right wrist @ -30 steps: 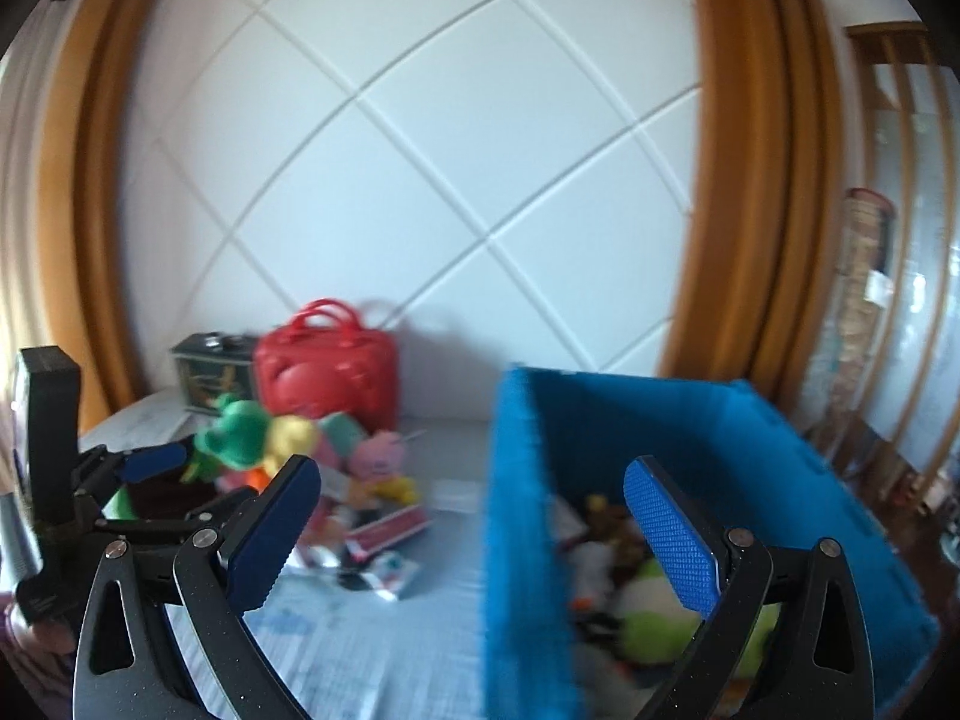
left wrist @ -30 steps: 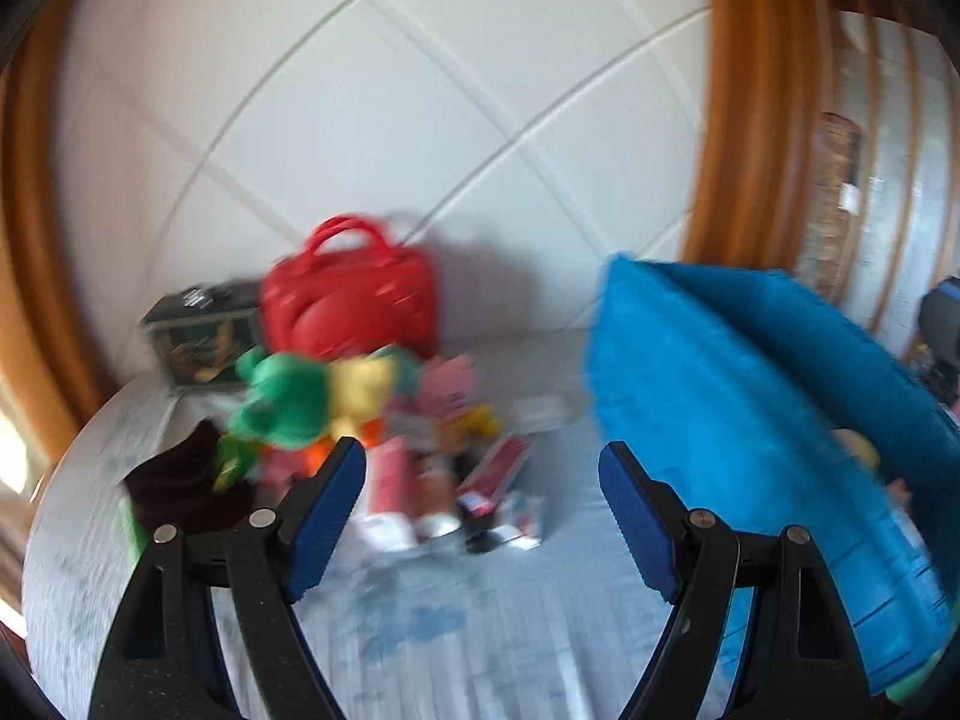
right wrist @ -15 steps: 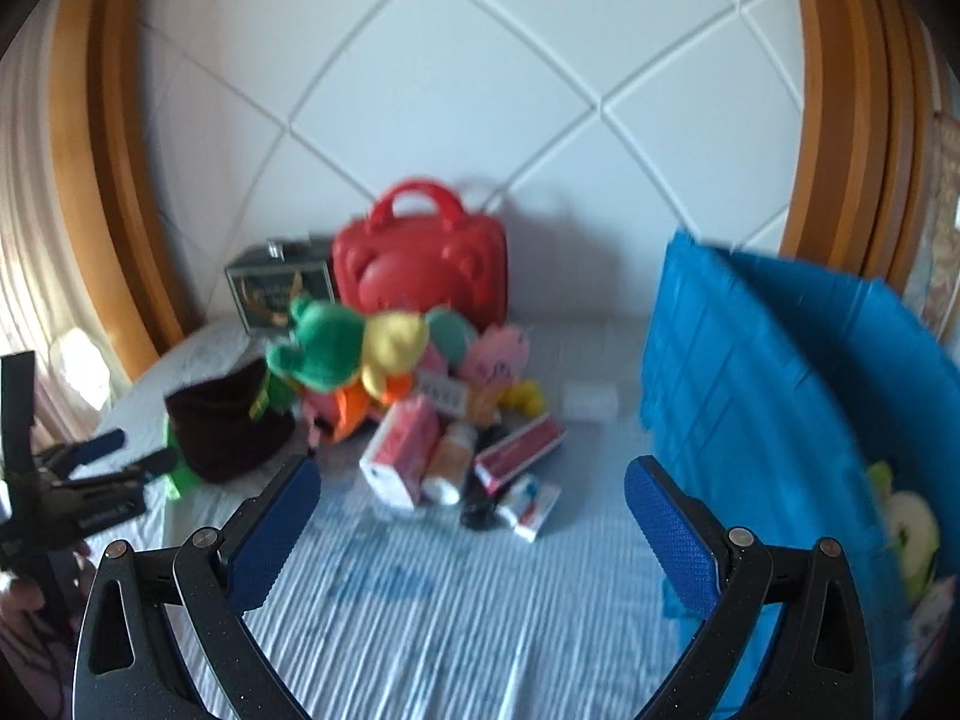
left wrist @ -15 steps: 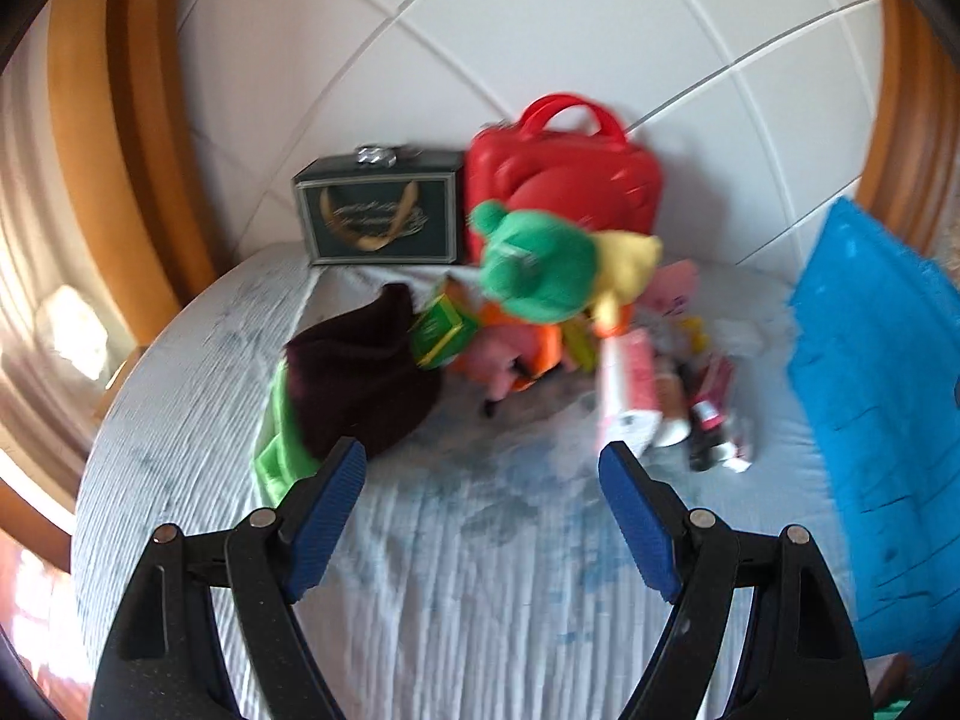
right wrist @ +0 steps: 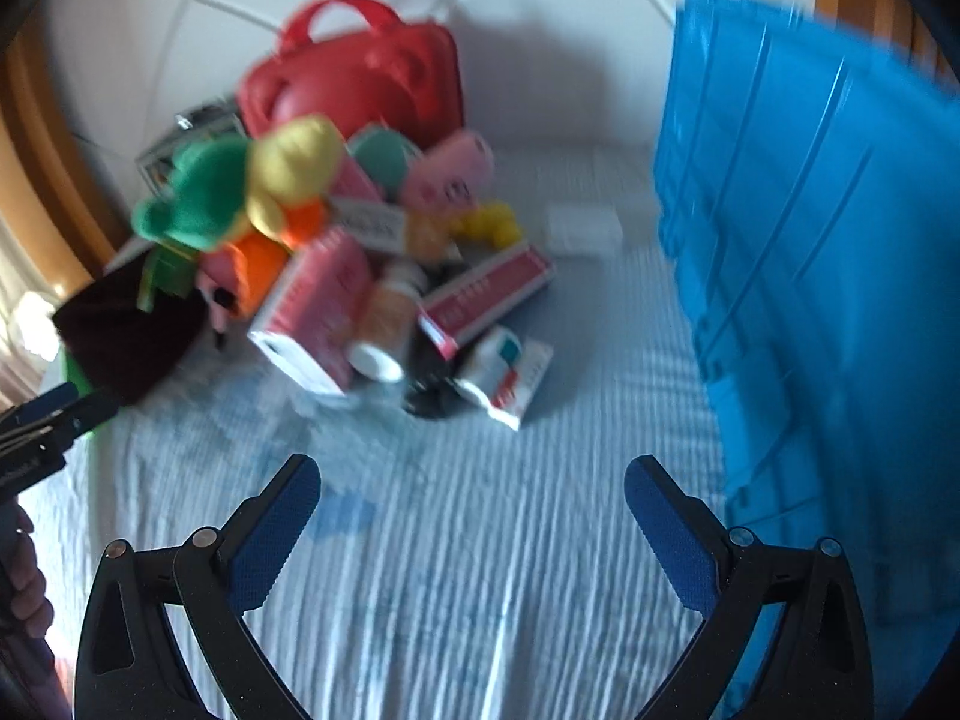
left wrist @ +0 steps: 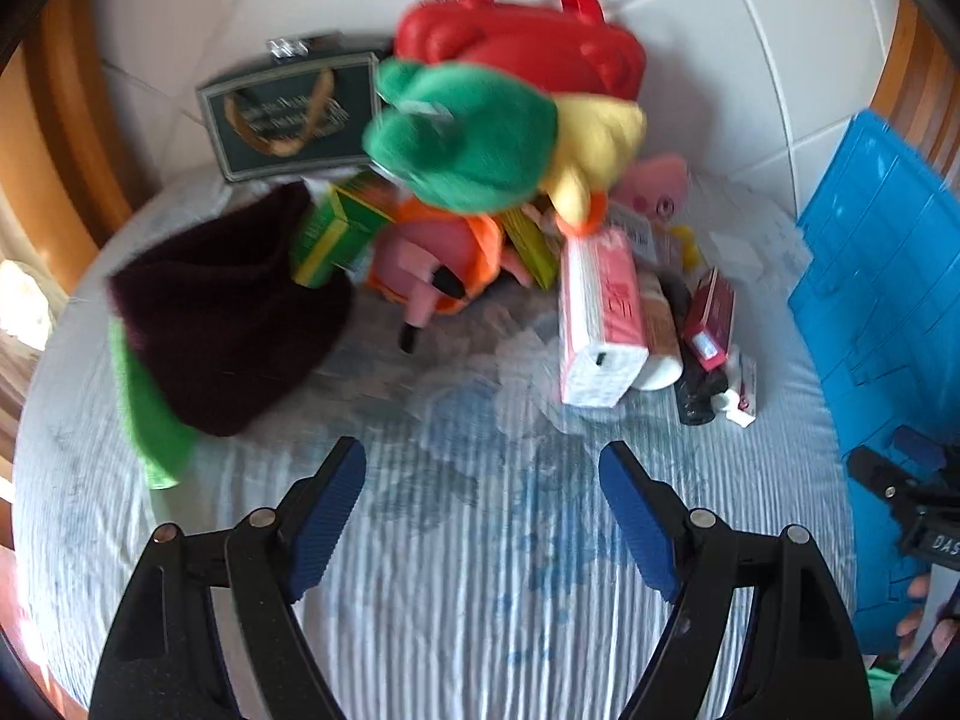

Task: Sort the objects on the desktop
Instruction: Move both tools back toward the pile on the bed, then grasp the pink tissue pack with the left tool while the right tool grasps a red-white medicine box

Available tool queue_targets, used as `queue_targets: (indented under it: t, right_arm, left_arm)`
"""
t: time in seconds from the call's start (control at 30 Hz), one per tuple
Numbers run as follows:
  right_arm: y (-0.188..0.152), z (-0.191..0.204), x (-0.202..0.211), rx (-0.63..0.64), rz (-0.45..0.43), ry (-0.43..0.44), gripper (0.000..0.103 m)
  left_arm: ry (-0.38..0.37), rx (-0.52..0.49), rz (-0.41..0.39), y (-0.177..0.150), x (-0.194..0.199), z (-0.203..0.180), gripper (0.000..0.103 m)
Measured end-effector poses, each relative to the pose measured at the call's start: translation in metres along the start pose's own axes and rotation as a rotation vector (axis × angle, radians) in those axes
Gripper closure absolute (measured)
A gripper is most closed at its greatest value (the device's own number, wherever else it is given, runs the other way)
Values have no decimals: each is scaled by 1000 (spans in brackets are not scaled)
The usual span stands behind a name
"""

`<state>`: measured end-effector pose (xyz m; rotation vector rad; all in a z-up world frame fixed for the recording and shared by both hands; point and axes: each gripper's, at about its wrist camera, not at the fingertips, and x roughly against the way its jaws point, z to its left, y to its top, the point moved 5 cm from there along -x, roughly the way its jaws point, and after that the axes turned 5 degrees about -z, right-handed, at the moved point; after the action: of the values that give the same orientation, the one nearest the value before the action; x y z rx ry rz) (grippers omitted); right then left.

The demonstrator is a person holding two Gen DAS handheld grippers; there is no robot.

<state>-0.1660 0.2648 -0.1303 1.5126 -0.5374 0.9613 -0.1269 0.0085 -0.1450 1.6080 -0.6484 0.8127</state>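
The left gripper (left wrist: pixel 482 501) is hanging over the bare front part of the worktop (left wrist: pixel 456 612), its blue fingers (left wrist: pixel 327 516) standing wide apart with nothing between them; the right gripper (right wrist: pixel 472 519) is doing likewise, its fingers (right wrist: pixel 273 540) spread and empty. The pile of things to sort (left wrist: pixel 540 252) is lying toward the back edge of the striped cloth; a green and yellow plush toy (left wrist: pixel 480 132) is sitting on top of it, leaning against a red handled case (left wrist: pixel 540 42) by the wall. A dark green tin (left wrist: pixel 288 114) beside the case is carrying gold lettering too blurred to read; a pink and white carton (left wrist: pixel 600 312) is showing red marks that cannot be made out either. A dark maroon cloth (left wrist: pixel 228 312) is covering something green at the left edge; a small green box (left wrist: pixel 336 228) is leaning on it. A dark red box (right wrist: pixel 486 294), a tube carton (right wrist: pixel 510 378) and a white-capped bottle (right wrist: pixel 384 324) are lying beside the pink carton. The blue bin (right wrist: pixel 810 252) is standing at the right edge, well apart from the pile; in the left view the only readable letters are "DAS" on the other gripper's body at the right rim.
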Motion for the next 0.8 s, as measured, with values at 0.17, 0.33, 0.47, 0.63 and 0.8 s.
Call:
queue_targets:
  t: [0.17,0.33,0.47,0.63,0.8]
  right_arm:
    - [-5,-25,-44,-46,73,-13,0]
    - [-5,-38,-78,-73,125,-24,0]
    - [1,-42,-99,-106,137,-14,0]
    - [11,-43,-122,-106,144,-25,0]
    - [17,-45,-139,-120,153,-40,13]
  left_arm:
    - [-25,-49,54,8,-48,-29,23]
    - [-69,-124,81,21,-89,-63,23]
    - [-63,-179,109,27,-118,-78,23]
    - [-63,-168,150,31,-152,-80,23]
    - [-65,-169,150,35,-168,-78,34]
